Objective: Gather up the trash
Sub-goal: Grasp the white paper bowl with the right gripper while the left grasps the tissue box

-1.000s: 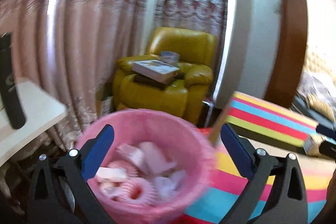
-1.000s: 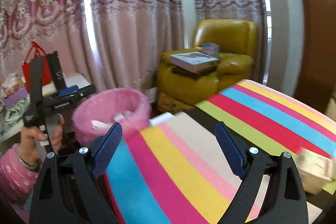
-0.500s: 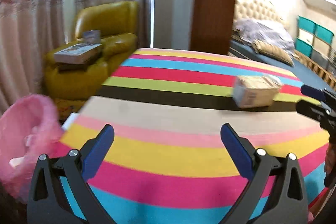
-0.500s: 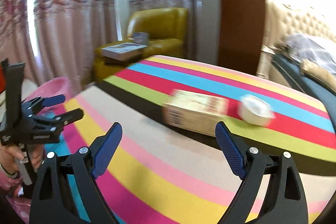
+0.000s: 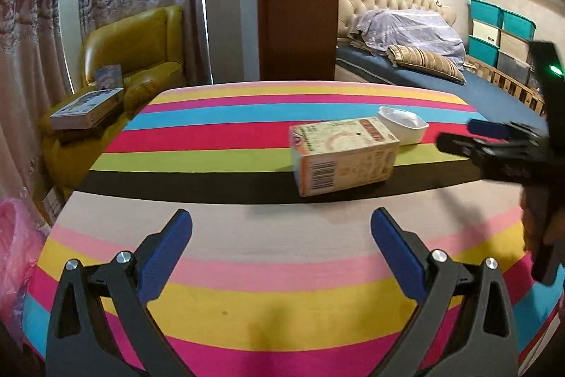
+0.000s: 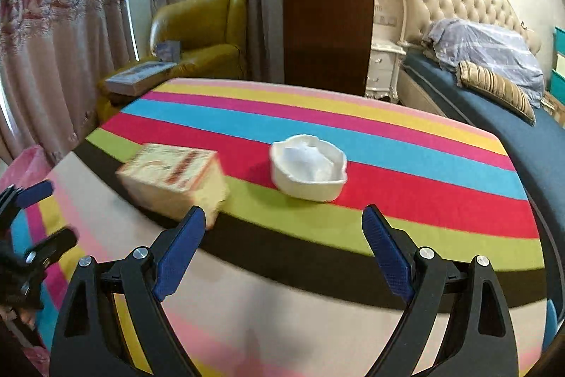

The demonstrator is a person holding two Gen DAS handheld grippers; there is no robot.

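Two empty grippers, left gripper (image 5: 281, 228) and right gripper (image 6: 283, 225), jaws wide apart, above the striped tablecloth (image 5: 219, 257); printed cardboard carton (image 5: 344, 154) lies beside white bowl (image 6: 308, 168)

Each camera sits just behind its own claw and looks forward and downward between the two blue-padded fingers over the striped table (image 5: 219, 136). The left view faces the carton (image 5: 344, 158) from near, with the right claw (image 5: 459, 135) entering at its right edge. The right view looks from further right, close to the white bowl (image 6: 309, 170); both share the carton (image 6: 173, 179), bowl (image 5: 402, 126), yellow armchair (image 5: 134, 41) and bed (image 5: 423, 76).
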